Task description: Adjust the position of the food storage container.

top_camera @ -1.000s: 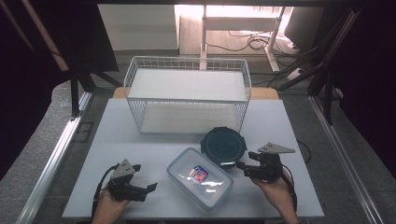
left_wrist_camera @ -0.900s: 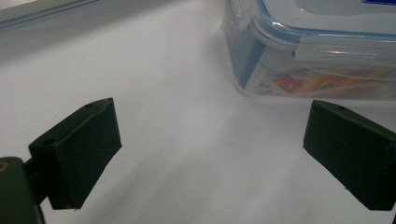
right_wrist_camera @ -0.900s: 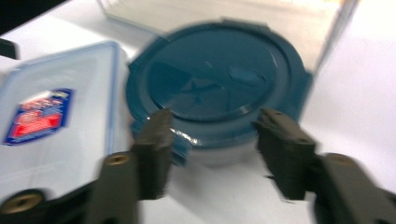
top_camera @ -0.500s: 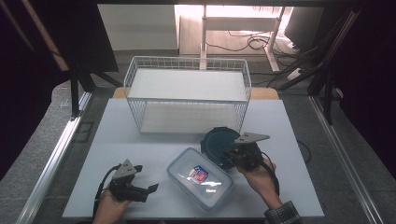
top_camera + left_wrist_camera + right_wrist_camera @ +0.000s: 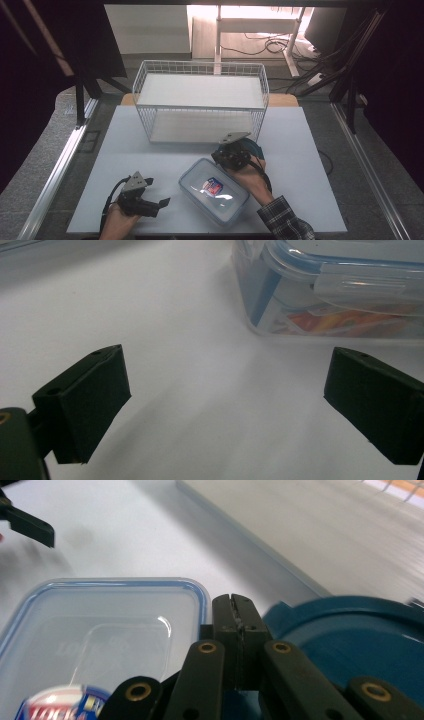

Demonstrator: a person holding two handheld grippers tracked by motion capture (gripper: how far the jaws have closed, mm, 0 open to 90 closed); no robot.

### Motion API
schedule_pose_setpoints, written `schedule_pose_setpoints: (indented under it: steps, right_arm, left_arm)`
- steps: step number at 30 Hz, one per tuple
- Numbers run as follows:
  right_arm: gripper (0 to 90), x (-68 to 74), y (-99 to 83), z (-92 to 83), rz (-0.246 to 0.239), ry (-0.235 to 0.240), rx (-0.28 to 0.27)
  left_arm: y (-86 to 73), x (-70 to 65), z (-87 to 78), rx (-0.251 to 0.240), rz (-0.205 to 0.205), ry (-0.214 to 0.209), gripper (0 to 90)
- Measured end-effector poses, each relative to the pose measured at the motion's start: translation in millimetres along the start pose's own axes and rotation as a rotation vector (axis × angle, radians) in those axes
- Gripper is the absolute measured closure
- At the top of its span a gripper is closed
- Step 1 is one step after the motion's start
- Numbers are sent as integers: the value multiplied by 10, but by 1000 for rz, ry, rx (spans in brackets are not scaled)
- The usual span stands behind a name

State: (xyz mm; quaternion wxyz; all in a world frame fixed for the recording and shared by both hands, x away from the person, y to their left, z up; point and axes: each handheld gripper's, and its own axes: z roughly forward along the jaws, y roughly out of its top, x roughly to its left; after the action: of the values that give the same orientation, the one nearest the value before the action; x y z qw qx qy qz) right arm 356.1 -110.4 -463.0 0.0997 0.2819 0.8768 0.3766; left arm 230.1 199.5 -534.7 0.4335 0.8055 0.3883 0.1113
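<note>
Right hand-held gripper pressed together, empty, poised between clear lidded box and teal lid, likely to nudge box; left hand-held gripper spread, waiting beside box near counter front edge

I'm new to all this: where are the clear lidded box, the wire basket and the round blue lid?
clear lidded box (image 5: 215, 192): high view, middle of its lid.
wire basket (image 5: 200, 65): high view, far rim.
round blue lid (image 5: 360, 635): right gripper view, its top face.
</note>
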Motion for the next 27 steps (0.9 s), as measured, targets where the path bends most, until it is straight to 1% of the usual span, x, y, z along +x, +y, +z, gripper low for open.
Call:
schedule_pose_setpoints:
  steps: [3,4,7,8,9,12,15,20,21,22,23,25,27]
  right_arm:
    - [893,-5,38,108,-10,-6,42]
    - [894,-14,41,138,-3,-6,54]
    - [895,-36,47,174,4,5,58]
    - [895,-39,57,186,-8,7,65]
    - [895,-39,57,186,-8,7,65]
    - [898,-11,82,203,-48,-27,83]
    - [898,18,110,217,-66,-72,104]
    - [899,-37,106,201,-57,-107,113]
    - [899,-57,97,187,-58,-123,117]
    - [899,-57,97,187,-58,-123,117]
    - [899,-103,74,156,-48,-135,117]
    - [900,-154,39,114,-26,-134,111]
    - [900,-196,1,72,-15,-135,106]
  left_arm:
    - [-1,-4,3,2,4,2,42]
    - [0,-5,4,3,5,2,42]
    - [-2,-6,9,6,6,2,43]
    - [-4,-10,14,10,5,4,43]
    - [-4,-10,14,10,5,4,43]
    - [-5,-20,13,14,13,7,44]
    - [-11,-30,7,15,13,7,44]
    - [-18,-30,11,20,12,7,44]
    - [-18,-31,10,20,12,6,44]
    - [-18,-31,10,20,12,6,44]
    - [-20,-30,10,22,12,7,44]
    - [-22,-29,12,23,11,8,44]
    - [-23,-28,14,25,9,8,44]
